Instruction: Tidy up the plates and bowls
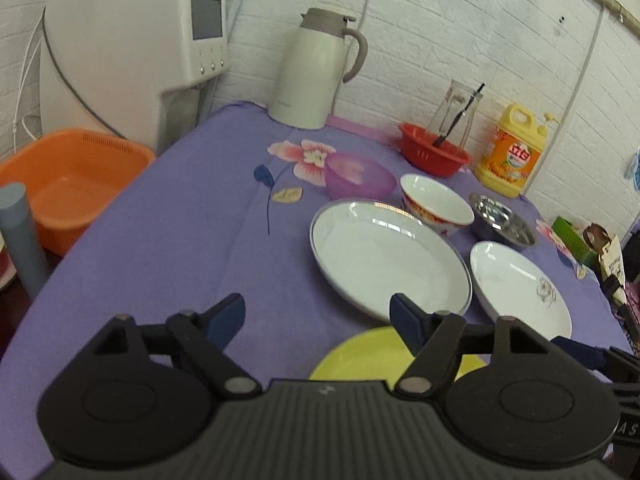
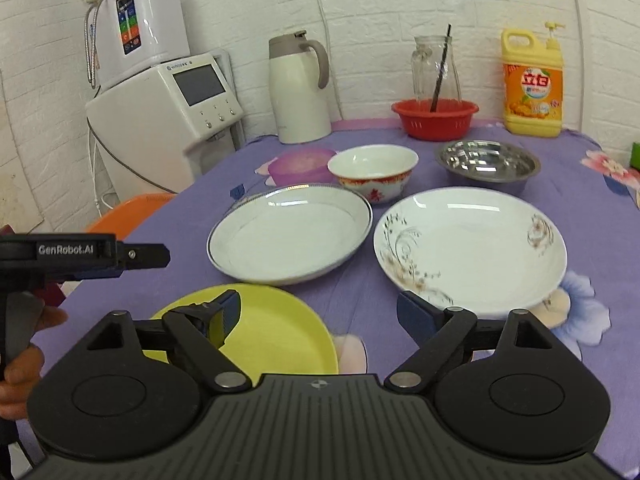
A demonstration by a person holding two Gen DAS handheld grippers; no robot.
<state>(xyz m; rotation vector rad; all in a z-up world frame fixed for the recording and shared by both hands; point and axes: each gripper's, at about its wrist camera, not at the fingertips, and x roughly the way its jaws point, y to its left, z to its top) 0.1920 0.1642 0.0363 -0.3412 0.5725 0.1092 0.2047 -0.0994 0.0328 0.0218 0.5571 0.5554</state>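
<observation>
On the purple floral tablecloth (image 2: 592,184) lie a yellow plate (image 2: 264,328) nearest me, a silver-rimmed white plate (image 2: 288,232) and a flower-patterned white plate (image 2: 472,248). Behind them stand a purple bowl (image 2: 300,164), a white bowl with red trim (image 2: 372,170) and a steel bowl (image 2: 486,160). My right gripper (image 2: 320,308) hovers open over the yellow plate's right edge, holding nothing. My left gripper (image 1: 316,314) is open and empty too, above the cloth just left of the yellow plate (image 1: 372,354); it shows side-on in the right wrist view (image 2: 160,257), held by a hand (image 2: 20,364).
Along the back wall stand a cream thermos jug (image 2: 298,92), a red basket (image 2: 434,118) holding a glass jar with a straw, and a yellow detergent bottle (image 2: 532,84). A white water dispenser (image 2: 168,120) and an orange basin (image 1: 72,184) sit off the table's left side.
</observation>
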